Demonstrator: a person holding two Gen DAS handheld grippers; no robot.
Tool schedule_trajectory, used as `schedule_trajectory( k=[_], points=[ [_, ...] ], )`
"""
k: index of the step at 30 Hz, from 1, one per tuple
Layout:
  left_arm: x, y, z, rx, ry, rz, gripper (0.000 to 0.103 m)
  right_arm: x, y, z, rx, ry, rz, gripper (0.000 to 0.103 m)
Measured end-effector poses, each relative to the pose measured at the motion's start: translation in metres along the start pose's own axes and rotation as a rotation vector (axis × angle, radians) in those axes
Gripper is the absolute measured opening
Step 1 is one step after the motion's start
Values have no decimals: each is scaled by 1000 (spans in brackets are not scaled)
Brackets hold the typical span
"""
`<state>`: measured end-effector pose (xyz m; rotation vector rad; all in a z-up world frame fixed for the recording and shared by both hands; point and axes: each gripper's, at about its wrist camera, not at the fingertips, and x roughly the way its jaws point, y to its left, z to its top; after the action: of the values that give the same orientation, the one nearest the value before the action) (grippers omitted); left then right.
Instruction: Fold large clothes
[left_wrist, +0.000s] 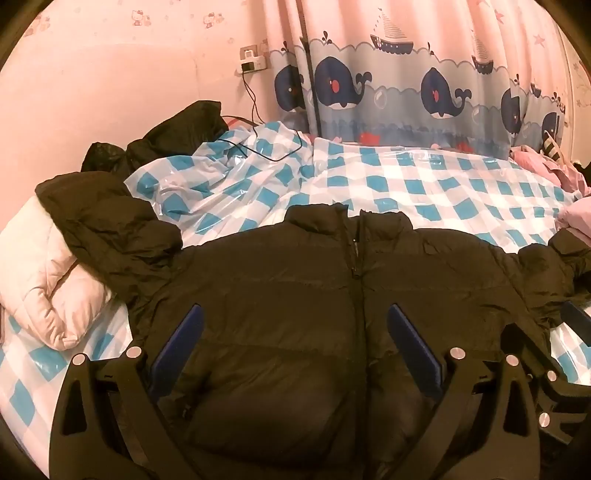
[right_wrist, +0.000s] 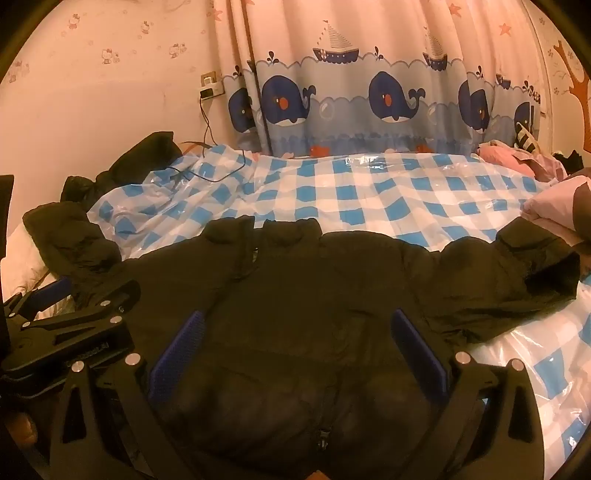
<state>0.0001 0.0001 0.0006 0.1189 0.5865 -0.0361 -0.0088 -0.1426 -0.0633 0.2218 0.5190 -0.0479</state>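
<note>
A black puffer jacket (left_wrist: 295, 280) lies flat, front up and zipped, on a bed with a blue-and-white checked plastic cover (left_wrist: 424, 184). Its sleeves spread left and right. My left gripper (left_wrist: 295, 317) is open and empty, hovering over the jacket's lower body. My right gripper (right_wrist: 299, 325) is open and empty too, over the jacket (right_wrist: 314, 280) near its hem. The right gripper shows at the right edge of the left wrist view (left_wrist: 554, 369). The left gripper shows at the left of the right wrist view (right_wrist: 74, 325).
A white padded coat (left_wrist: 48, 280) lies at the left under the jacket's sleeve. More black garments (left_wrist: 166, 136) are piled at the back left. Pink clothes (right_wrist: 517, 158) lie at the back right. A charger cable (left_wrist: 266, 147) trails over the cover. A whale curtain (left_wrist: 406, 85) hangs behind.
</note>
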Motion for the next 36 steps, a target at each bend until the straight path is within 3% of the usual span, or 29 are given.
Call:
schedule_trajectory(
  k=[27, 36],
  points=[
    [-1, -8, -3, 11, 11, 4, 95, 5, -5, -3, 7, 22, 19, 98],
    [12, 1, -13, 5, 59, -10, 95, 6, -3, -3, 12, 26, 28, 98]
  ],
)
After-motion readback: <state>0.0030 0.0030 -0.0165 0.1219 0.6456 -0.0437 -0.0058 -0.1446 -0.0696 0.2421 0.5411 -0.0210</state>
